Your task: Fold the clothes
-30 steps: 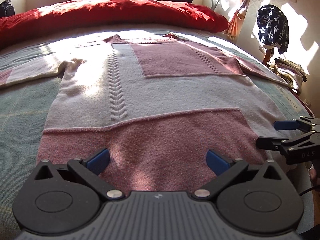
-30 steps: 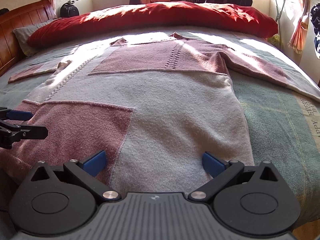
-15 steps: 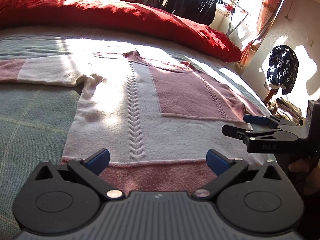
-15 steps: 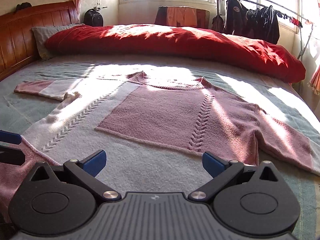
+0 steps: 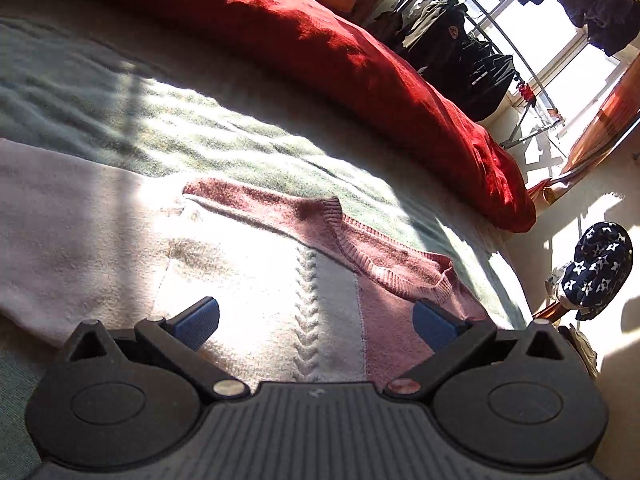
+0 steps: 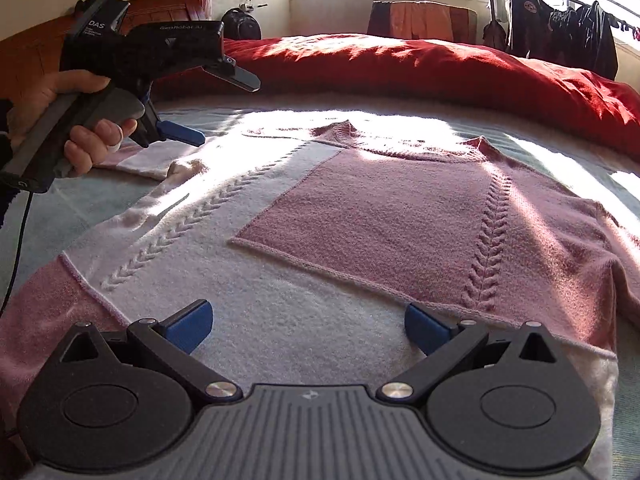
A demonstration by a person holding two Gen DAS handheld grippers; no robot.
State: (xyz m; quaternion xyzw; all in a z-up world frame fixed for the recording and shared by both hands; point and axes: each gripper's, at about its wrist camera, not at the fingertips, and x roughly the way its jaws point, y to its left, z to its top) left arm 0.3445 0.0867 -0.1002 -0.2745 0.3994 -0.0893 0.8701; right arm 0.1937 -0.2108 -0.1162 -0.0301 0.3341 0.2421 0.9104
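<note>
Both my jaws stand wide apart w/ nothing in them. My left gripper [image 5: 316,322] hangs over the sweater's [image 6: 360,216] upper part, near the ribbed neckline [image 5: 384,256]; blue fingertips [image 5: 198,320] frame the cable-knit stripe and the seam between cream and pink panels. Whether the tips touch the knit, can't tell. My right gripper [image 6: 306,324] sits lower down over the cream band, pink chest panel ahead of it.

Sweater lies flat, front up, on the green blanket [image 5: 100,92] of the bed, neckline toward the far side, sleeves spread out to both sides. Sun patches wash out the cream parts.

No bins or baskets in view. In the right-wrist view my left hand [image 6: 60,120] grips the left tool's handle, raised above the sweater's left sleeve, a cable trailing down from it.

Around: red duvet [image 6: 400,68] bunched along the far edge of the bed, wooden headboard [image 6: 24,56] at left, dark backpack [image 6: 240,26] by the window, drying rack w/ dark clothes [image 6: 560,28] at right. Left-wrist view also shows a navy star-print fabric [image 5: 600,264] on a chair off the bed's right side, orange curtain behind. Nothing lies on the sweater.
</note>
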